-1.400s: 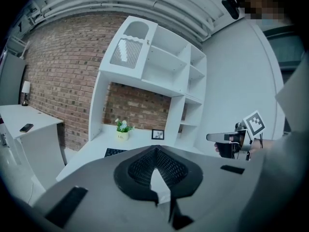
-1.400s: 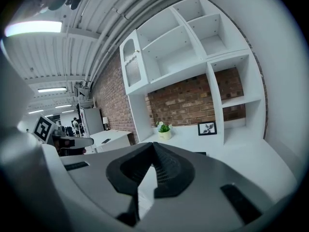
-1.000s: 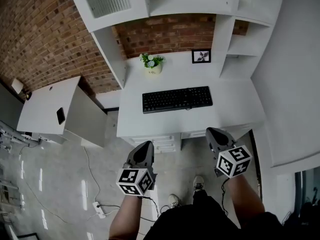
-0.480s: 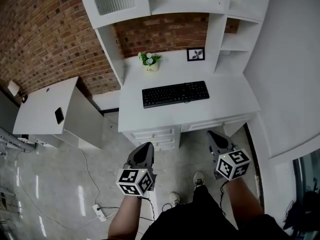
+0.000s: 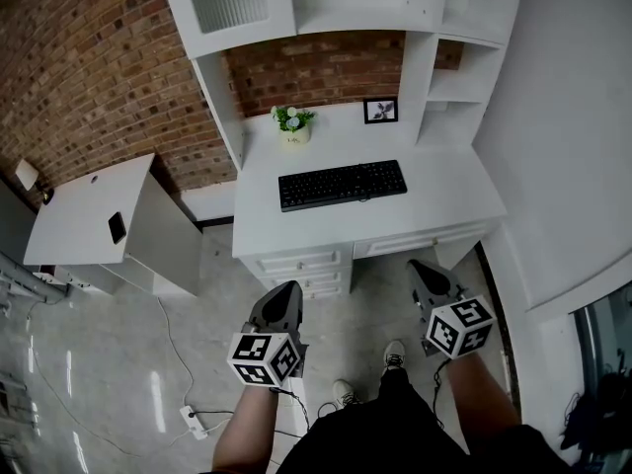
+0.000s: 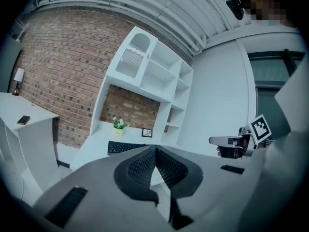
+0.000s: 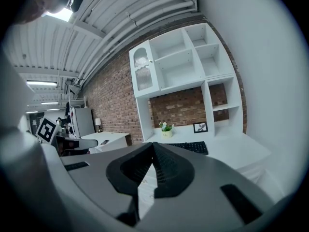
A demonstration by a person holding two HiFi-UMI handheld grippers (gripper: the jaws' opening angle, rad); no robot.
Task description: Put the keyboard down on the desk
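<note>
A black keyboard (image 5: 342,185) lies flat on the white desk (image 5: 444,200), in front of the flower pot; it also shows in the left gripper view as the keyboard (image 6: 126,147) and in the right gripper view as the keyboard (image 7: 190,147). Both grippers hang well back from the desk, over the floor. My left gripper (image 5: 284,294) is shut with nothing in it, as is my right gripper (image 5: 422,270). The jaw tips meet in the left gripper (image 6: 155,149) and right gripper (image 7: 153,144) views.
A small potted plant (image 5: 293,124) and a picture frame (image 5: 380,111) stand at the desk's back under white shelves (image 5: 341,3). A second white table (image 5: 84,210) with a phone (image 5: 118,227) is at the left. A power strip (image 5: 193,422) and cables lie on the floor.
The view has pulled slightly back from the desk, which now sits a little higher and smaller in the head view. Both grippers stay shut and low in the frame.
</note>
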